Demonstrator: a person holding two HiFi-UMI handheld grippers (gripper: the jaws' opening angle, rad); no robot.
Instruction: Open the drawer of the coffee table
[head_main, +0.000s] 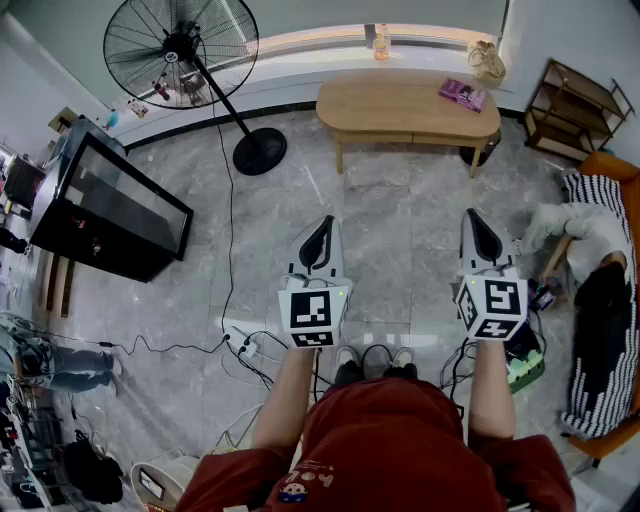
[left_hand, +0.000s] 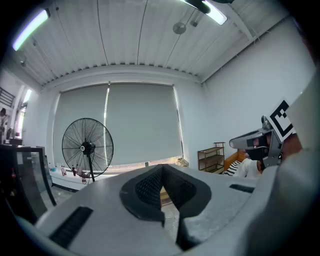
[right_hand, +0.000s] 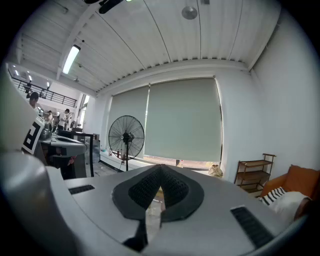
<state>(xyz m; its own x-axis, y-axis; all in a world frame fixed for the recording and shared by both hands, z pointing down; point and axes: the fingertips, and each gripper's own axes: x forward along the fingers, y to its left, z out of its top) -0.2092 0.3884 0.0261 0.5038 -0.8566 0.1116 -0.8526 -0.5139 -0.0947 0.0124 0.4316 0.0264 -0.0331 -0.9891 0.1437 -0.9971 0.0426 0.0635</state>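
Left claw: my left claw (head_main: 325, 225) is clenched on nothing. Its own view shows the dark pads meeting at the tip (left_hand: 161, 167) with only air past them.
Right claw: my right claw (head_main: 474, 218) is the same story, pads pinched together (right_hand: 160, 169), nothing between them.
Pose: both claws are out in front of me, side by side and near level, noses aimed at twelve o'clock. My guess is I hold them like this to line up on the target before walking in.
Coffee table: the coffee table (head_main: 400, 108) sits at twelve o'clock, well apart from both claws, with open floor (head_main: 400, 230) between us.
Drawer: I can't make out the drawer front from here, so it must be found once I'm closer.
Book: a pink book (head_main: 462, 94) lies on the tabletop toward one o'clock, clear of any pull below.
Fan: a standing fan (head_main: 180, 50) is up at eleven o'clock, its base (head_main: 260, 152) just beside the table's left end. Worth a wide berth.
Cables: cables (head_main: 250, 345) trail on the floor by my feet at nine o'clock, a trip risk.
Progress: by my reckoning nothing is begun. The approach comes first, then the jaws must spread for a handle.
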